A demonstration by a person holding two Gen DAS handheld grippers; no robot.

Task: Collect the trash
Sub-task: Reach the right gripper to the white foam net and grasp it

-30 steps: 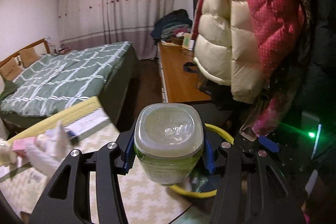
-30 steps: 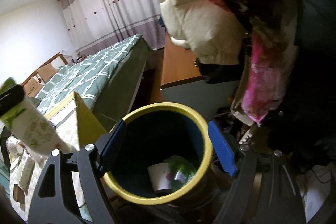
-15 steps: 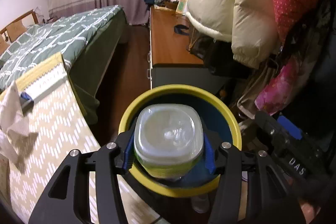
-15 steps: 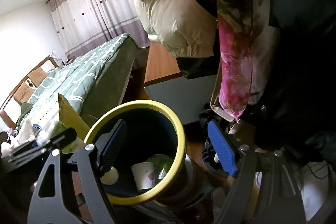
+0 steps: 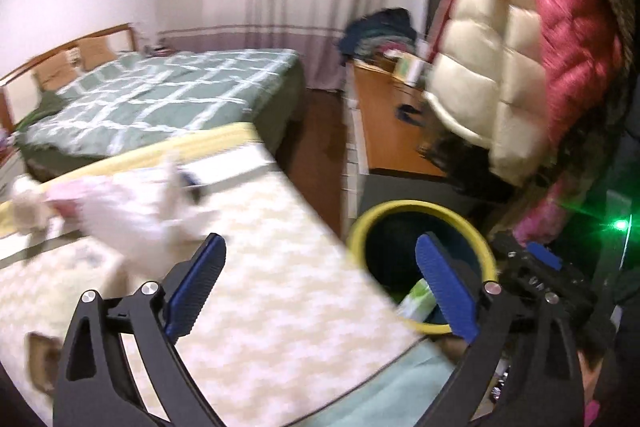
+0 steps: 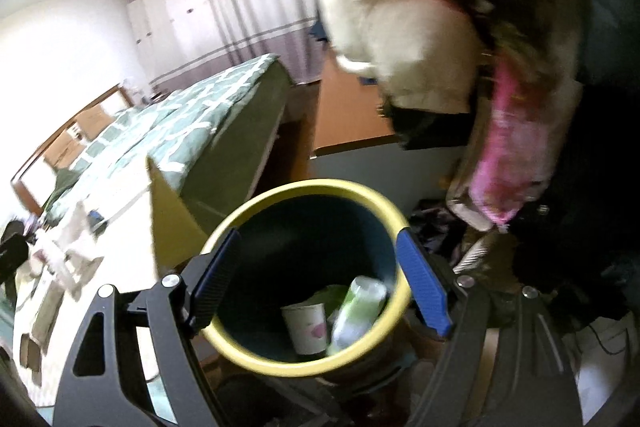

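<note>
A yellow-rimmed dark bin [image 6: 256,223] stands beside the table. Inside it lie a green and white bottle [image 6: 356,311] and a paper cup [image 6: 306,325]. The bin [image 5: 366,223] and part of the bottle [image 5: 416,301] also show in the left wrist view. My left gripper [image 5: 320,287] is open and empty, over the table's edge next to the bin. My right gripper [image 6: 316,287] is open and empty, just above the bin's mouth. Crumpled white tissue [image 5: 132,211] lies on the table [image 5: 280,307], blurred.
Puffy coats [image 5: 500,75] hang over the bin at the right. A wooden desk [image 5: 388,135] and a green bed [image 5: 160,99] lie beyond. Small items [image 6: 52,267] sit at the table's left. A brown thing [image 5: 42,359] lies near the front left.
My left gripper opened and let the bottle go into the bin, then pulled back left over the table. My right gripper stayed open above the bin.
</note>
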